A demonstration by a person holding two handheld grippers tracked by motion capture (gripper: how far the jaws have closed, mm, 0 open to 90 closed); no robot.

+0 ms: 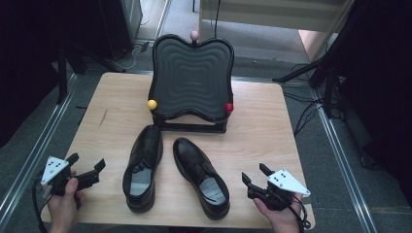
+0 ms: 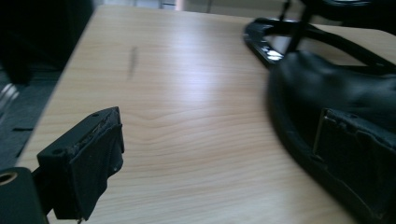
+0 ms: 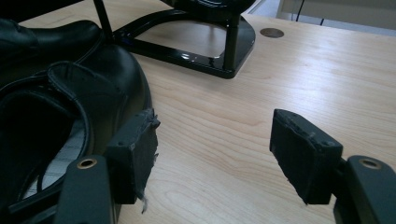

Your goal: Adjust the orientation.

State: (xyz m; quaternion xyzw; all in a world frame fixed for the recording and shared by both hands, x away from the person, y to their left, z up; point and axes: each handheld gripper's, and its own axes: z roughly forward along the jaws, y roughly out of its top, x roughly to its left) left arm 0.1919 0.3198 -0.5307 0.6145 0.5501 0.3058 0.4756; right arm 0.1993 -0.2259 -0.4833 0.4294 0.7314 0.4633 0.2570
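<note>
Shoes: two black ones lie side by side on the table (image 1: 111,97), in front of a black rack (image 1: 192,80). The left shoe (image 1: 143,167) and right shoe (image 1: 201,177) look stiff, shiny, maybe slippery. Grab each by its heel rim. Left gripper (image 1: 87,170) and right gripper (image 1: 253,175) have jaws spread, holding nothing. No writing shows.

Your counter (image 1: 121,107) is pale wood-grain, smooth with a soft sheen; both shoes, left shoe (image 1: 143,167) and right shoe (image 1: 201,177), look like smooth black leather; stand (image 1: 192,80) is glossy black, ribbed; your right hand-held gripper (image 3: 212,154) pads look matt, frayed.
</note>
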